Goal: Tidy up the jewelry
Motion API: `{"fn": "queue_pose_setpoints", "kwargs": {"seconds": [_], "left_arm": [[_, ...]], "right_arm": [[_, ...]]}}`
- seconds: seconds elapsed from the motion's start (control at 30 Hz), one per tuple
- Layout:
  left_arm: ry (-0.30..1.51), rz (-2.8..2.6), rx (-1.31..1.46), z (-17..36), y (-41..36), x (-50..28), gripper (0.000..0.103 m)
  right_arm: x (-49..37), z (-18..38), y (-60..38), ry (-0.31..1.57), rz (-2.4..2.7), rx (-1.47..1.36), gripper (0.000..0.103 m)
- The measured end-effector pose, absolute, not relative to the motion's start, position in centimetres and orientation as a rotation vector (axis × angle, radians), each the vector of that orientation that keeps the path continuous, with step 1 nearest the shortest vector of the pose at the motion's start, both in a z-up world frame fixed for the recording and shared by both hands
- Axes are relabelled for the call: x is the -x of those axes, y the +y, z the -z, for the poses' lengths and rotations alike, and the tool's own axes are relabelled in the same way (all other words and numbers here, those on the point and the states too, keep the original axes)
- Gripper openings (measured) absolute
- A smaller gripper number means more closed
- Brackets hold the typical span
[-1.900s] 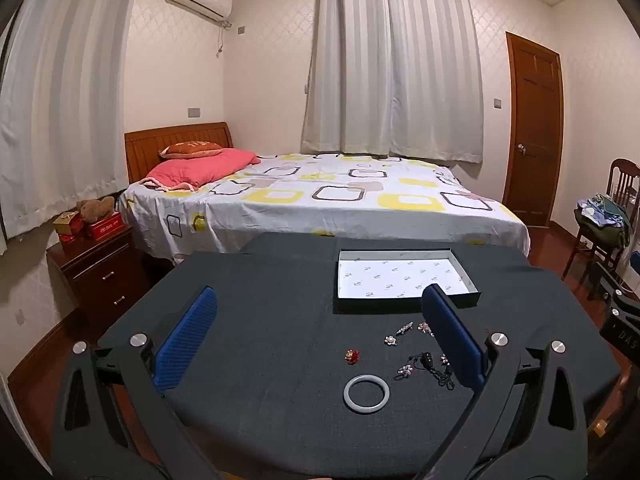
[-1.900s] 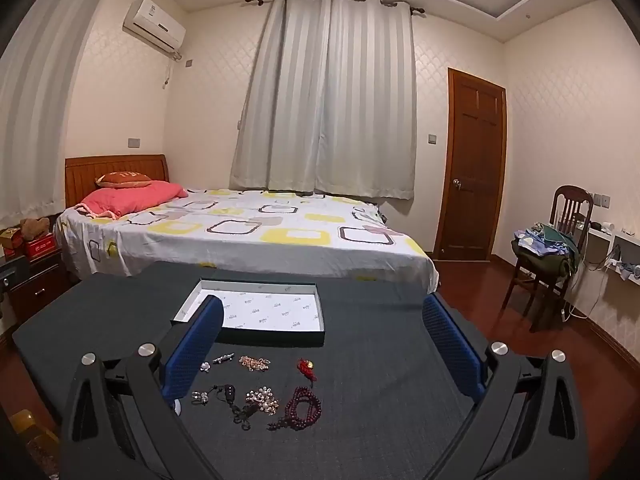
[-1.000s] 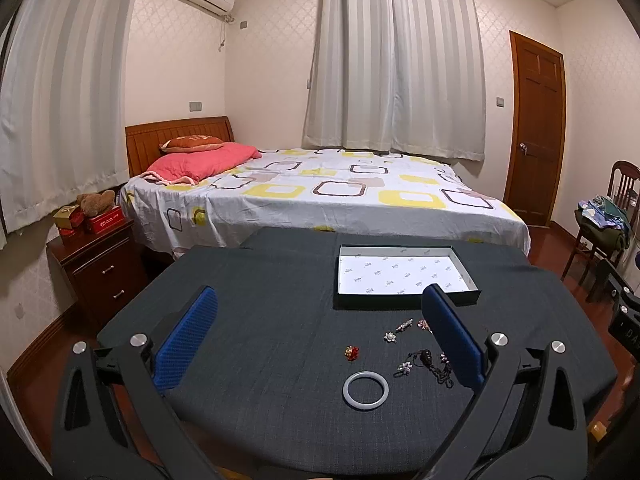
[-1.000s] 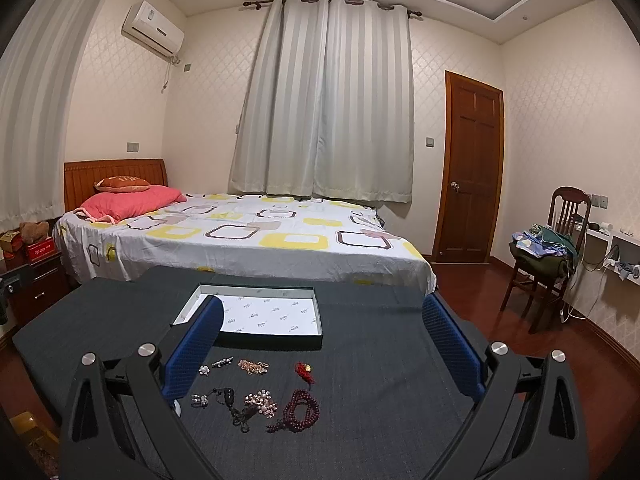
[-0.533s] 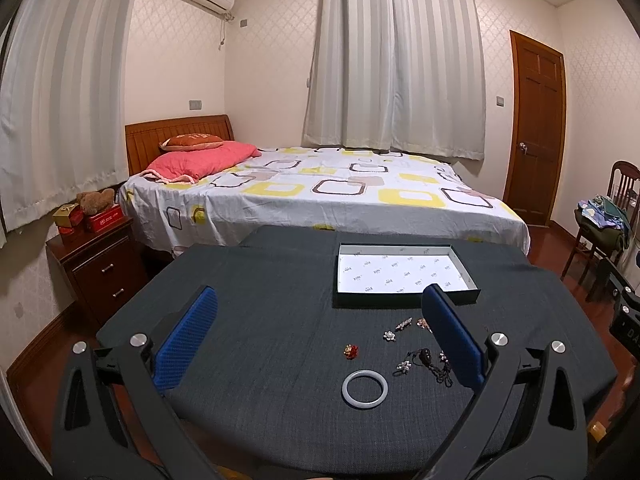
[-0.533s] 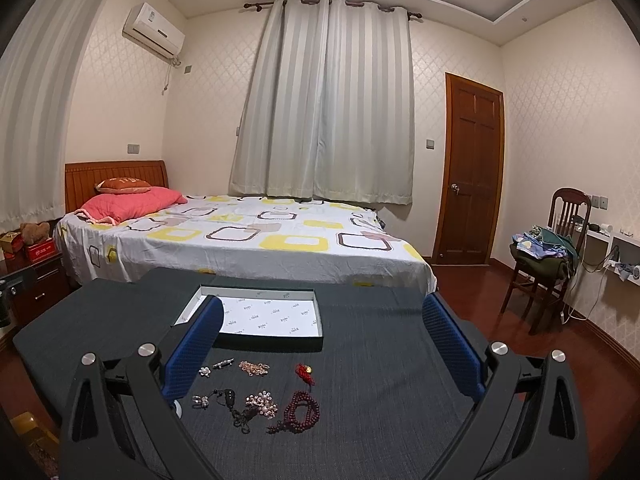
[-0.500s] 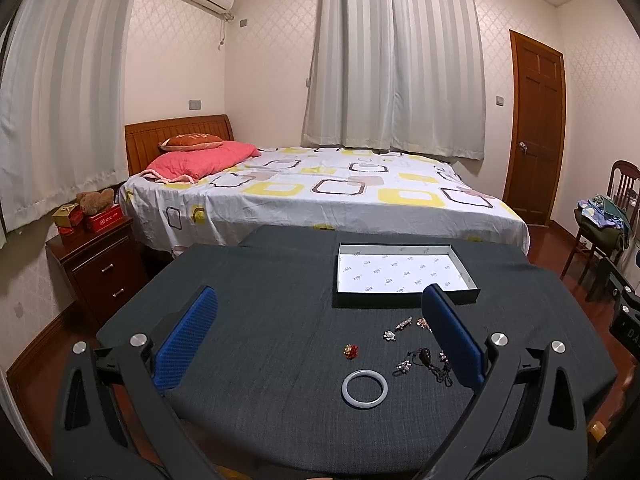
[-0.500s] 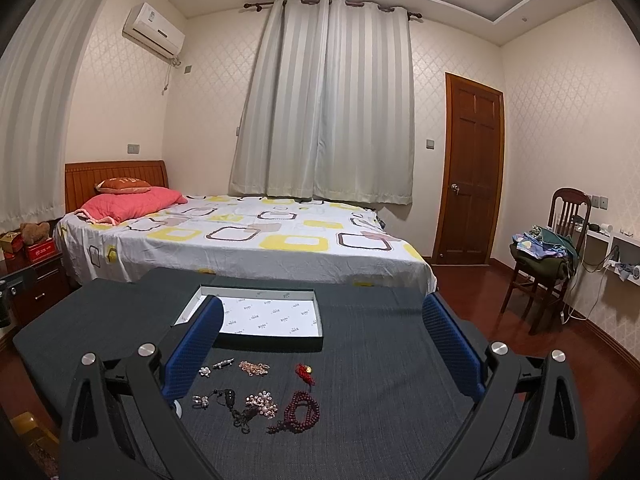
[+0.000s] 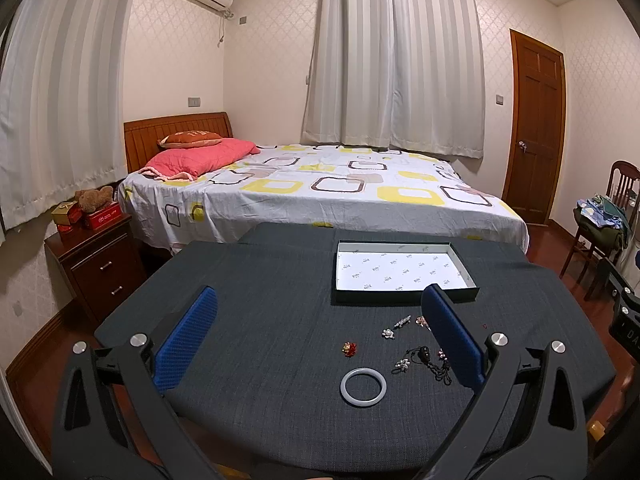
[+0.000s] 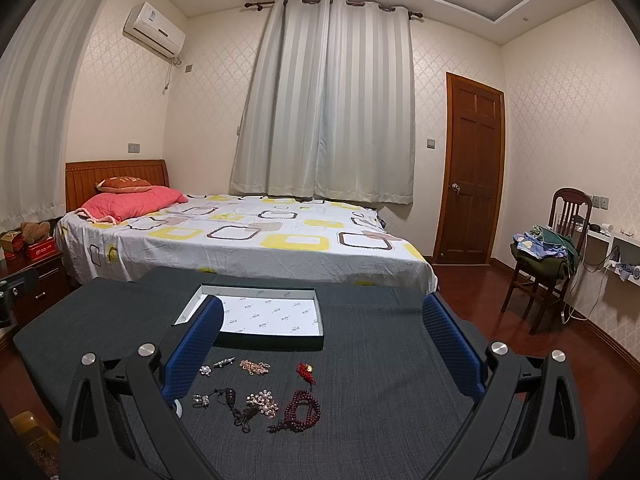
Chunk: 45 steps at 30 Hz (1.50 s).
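Both sets of tongs hang over the near edge of the bench (image 9: 256, 304), jaws spread wide and holding nothing: the left tongs (image 9: 318, 338) and the right tongs (image 10: 320, 346). Nearest lies a pale bangle (image 9: 363, 386), flat on the dark cloth. Just beyond it sit a small red charm (image 9: 349, 349), a black corded pendant (image 10: 231, 396), a pearl cluster (image 10: 263, 397) and a coiled string of dark red beads (image 10: 303, 405). Farther in are a flower brooch (image 10: 205, 370), a slim clip (image 10: 223, 362) lying slantwise, a gold chain (image 10: 253, 366) and a red knot (image 10: 305, 372). Past these, towards the far edge, stands the open tray (image 10: 256, 338), its long axis running left to right. Behind it is the bed (image 10: 240, 236).
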<state>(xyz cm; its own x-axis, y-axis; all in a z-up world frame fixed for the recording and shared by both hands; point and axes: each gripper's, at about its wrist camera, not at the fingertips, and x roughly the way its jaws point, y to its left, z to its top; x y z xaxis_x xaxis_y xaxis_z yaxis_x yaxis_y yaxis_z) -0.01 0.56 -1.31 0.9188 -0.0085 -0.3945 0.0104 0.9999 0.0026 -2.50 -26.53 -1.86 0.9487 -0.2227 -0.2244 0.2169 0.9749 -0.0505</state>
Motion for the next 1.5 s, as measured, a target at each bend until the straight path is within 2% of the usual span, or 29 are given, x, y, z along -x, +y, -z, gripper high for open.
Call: {"fn": "queue_pose_setpoints", "kwargs": {"seconds": [1.5], "left_arm": [[0.413, 0.007, -0.001, 1.08, 0.77, -0.05, 0.1]], "right_arm": [[2.35, 2.22, -26.39, 0.233, 0.218, 0.024, 0.097]]}}
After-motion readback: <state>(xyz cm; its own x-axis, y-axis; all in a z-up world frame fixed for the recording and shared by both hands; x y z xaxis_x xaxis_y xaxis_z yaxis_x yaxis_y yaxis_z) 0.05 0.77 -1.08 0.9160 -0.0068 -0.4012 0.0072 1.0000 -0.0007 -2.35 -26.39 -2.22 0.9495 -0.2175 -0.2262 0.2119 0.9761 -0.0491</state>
